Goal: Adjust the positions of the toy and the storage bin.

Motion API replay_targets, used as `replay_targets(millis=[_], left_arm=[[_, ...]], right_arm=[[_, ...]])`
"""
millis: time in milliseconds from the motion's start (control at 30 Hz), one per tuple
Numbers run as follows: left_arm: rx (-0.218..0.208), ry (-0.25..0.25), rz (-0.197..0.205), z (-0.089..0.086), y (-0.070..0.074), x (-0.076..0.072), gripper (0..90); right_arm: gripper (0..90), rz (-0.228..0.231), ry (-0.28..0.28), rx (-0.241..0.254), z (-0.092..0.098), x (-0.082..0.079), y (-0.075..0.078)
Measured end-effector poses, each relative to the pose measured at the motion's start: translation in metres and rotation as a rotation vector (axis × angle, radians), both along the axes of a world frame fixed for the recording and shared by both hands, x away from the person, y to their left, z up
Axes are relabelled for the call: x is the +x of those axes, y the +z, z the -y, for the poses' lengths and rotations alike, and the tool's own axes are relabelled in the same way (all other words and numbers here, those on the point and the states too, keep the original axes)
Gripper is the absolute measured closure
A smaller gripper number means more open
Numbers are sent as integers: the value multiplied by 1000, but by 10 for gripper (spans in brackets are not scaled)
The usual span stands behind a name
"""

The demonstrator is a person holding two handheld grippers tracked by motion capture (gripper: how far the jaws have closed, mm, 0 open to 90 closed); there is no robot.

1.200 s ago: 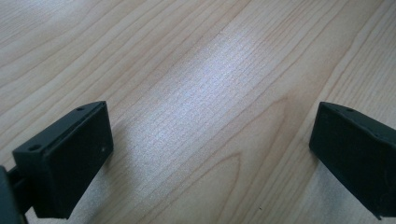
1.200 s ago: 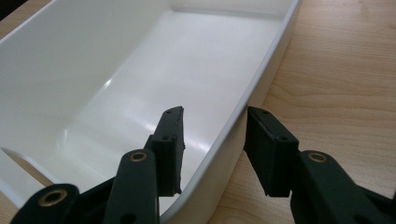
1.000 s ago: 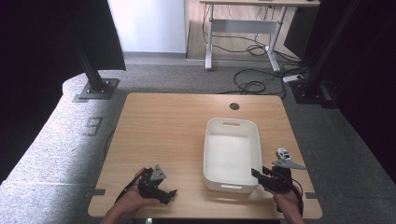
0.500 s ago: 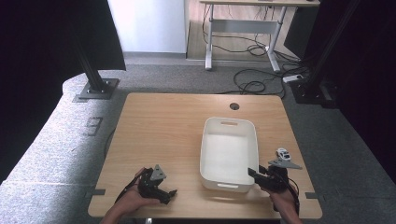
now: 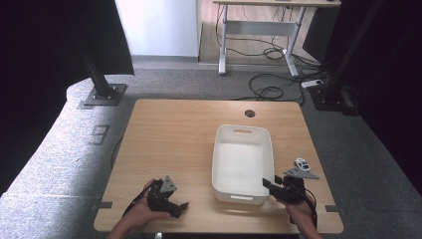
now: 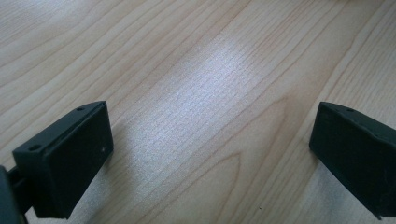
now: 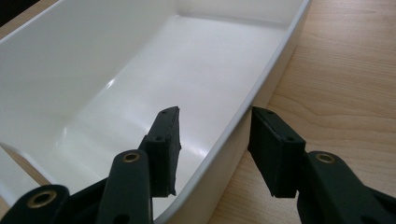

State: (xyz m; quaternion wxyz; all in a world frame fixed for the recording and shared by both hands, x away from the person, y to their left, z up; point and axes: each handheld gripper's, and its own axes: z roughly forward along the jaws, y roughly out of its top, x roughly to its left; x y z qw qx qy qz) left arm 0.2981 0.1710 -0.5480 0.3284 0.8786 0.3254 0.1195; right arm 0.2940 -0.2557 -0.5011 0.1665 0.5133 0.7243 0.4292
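right gripper (image 7: 212, 149): sat at the near right corner of the white tub (image 5: 242, 164), one jaw inside and one outside the side wall. The jaws had just been opening, with the rim between them and a visible gap on each side, so not pinching it as far as the right gripper view showed.
right gripper, hidden bits: in the high view its jaw tips were tiny and dark against the tub edge, hard to make out. The bottom frame edge cut off the person's right hand (image 5: 298, 211) at the wrist.
left gripper (image 6: 210, 154): spread wide over bare wood, nothing between the jaws. Both were clipped by the frame edges in the left gripper view.
left hand (image 5: 142, 214): held that gripper near the front left corner of the table (image 5: 174, 134), well apart from the tub. The forearm ran off the bottom.
white tub: stood on the table's right half, long side running away from the person, looked empty. Its near end was partly covered by the right gripper, and the right gripper view cropped its far wall.
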Motion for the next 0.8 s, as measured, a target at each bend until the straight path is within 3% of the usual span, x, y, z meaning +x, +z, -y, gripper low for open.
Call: replay_targets(millis=[800], left_arm=[[-1, 0, 1, 0, 0, 0, 0]], right_arm=[[527, -6, 7, -12, -19, 5, 1]])
